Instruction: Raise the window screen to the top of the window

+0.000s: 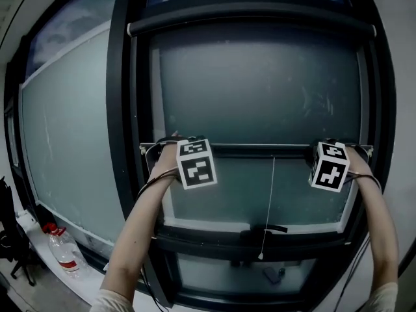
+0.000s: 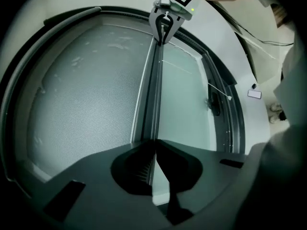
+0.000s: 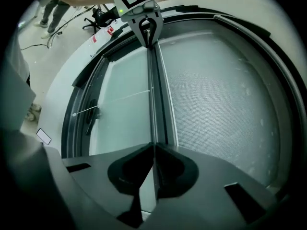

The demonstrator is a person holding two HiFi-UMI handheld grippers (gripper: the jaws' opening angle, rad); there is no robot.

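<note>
The window screen (image 1: 260, 90) hangs as grey mesh from the roller housing (image 1: 250, 19) along the top of the dark window frame (image 1: 120, 109). Its bottom bar (image 1: 260, 149) lies level across the middle of the head view, so the mesh covers the upper part of the opening and bare glass shows below.

The left claw (image 2: 153, 151) is pressed together on the thin edge of that bar, near its left end. In its own view the bar runs straight up from between the jaws, with mesh on the left of the frame and glass on the right. The right claw (image 3: 153, 150) pinches the same bar near its right end, with the mesh on the right of its frame. Each gripper view shows the other claw at the far end of the bar, at top centre.

A thin pull cord (image 1: 269, 200) drops from the bar's middle, past the dark window handle (image 1: 265, 229). At the lower left of the head view, a plastic water bottle (image 1: 63, 249) with a red cap stands on the pale ledge (image 1: 88, 281) under the window.
</note>
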